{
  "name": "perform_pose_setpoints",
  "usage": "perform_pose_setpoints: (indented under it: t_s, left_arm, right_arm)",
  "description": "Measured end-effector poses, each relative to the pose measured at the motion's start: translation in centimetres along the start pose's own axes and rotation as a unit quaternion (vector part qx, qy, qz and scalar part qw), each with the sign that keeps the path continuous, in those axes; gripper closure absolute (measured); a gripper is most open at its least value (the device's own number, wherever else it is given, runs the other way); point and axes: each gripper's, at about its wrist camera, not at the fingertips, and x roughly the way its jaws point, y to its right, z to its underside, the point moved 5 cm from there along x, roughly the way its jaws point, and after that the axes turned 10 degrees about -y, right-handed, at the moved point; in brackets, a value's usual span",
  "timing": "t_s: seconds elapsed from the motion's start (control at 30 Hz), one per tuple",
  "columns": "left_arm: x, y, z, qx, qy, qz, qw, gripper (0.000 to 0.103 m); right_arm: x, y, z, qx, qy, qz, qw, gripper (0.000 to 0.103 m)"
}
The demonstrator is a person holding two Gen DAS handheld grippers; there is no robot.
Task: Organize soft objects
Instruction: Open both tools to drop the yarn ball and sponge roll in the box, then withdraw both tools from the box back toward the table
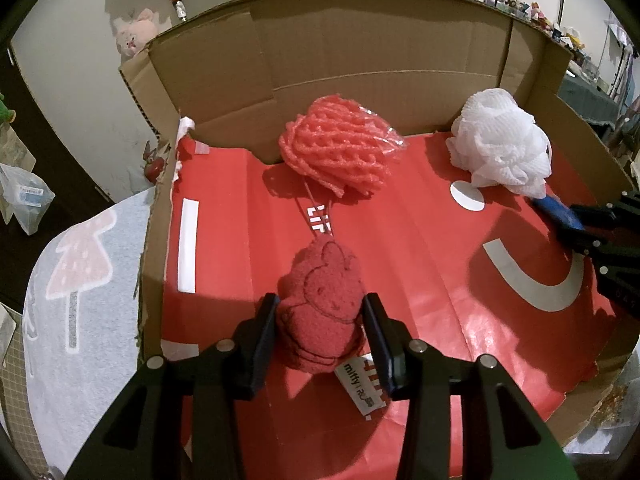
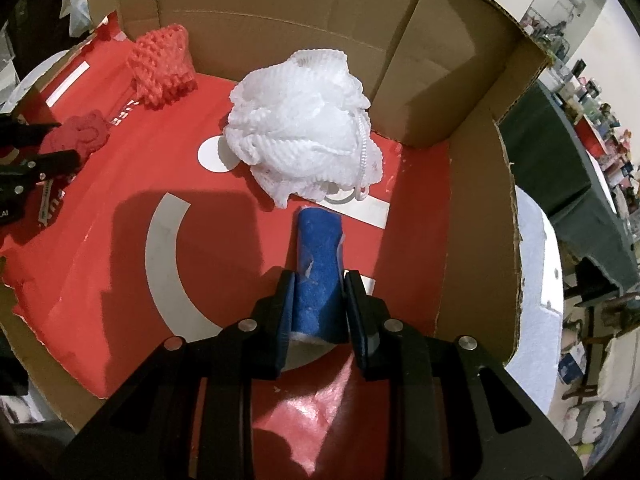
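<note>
Four soft things lie in an open cardboard box [image 1: 360, 40] lined with red paper [image 1: 440, 280], which reads as the sorting place for the task.

From the left wrist, the left gripper [image 1: 320, 320] straddles a red plush [image 1: 320, 304] at the near middle of the liner. Its jaws are part-way apart, one on each flank of the plush and touching the pile; whether they actually squeeze it I cannot tell. The plush lies flat with its paper tag [image 1: 362, 388] poking out toward the camera, so it seems either just set down or about to be lifted. Behind it, a coral net [image 1: 336, 148] sits against the back wall, and a white pouf [image 1: 500, 144] fills the back right corner, well apart from each other, as if each has its own spot. At the right edge the right gripper [image 1: 576, 220] shows with something blue in it.

From the right wrist, the right gripper [image 2: 318, 280] is clamped on a blue sponge [image 2: 320, 248], jaws nearly together and pinching its near end. The sponge's far end reaches the liner just beside the pouf [image 2: 300, 128], which suggests it is being laid next to it. The net [image 2: 160, 64] and plush [image 2: 80, 136] lie far left, with the left gripper [image 2: 60, 140] at the plush.
</note>
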Motion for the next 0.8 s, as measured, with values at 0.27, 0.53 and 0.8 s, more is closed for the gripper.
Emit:
perform_pose_setpoints:
  t_s: [0.27, 0.53, 0.8]
  left_arm:
    - [-1.4, 0.1, 0.1, -0.006, 0.020, 0.026, 0.9994, 0.048]
    - [-5.5, 1.0, 1.2, -0.012, 0.072, 0.058, 0.9956, 0.029]
    - [-11.7, 1.9, 3.9, -0.016, 0.142, 0.079, 0.9866, 0.016]
  right_arm:
    - [-1.4, -1.4, 0.2, -0.026, 0.025, 0.005, 0.999, 0.043]
    - [-5.3, -1.4, 0.9, -0.012, 0.064, -0.004, 0.998, 0.034]
    - [-11.4, -0.7, 3.2, 0.001, 0.126, -0.019, 0.992, 0.028]
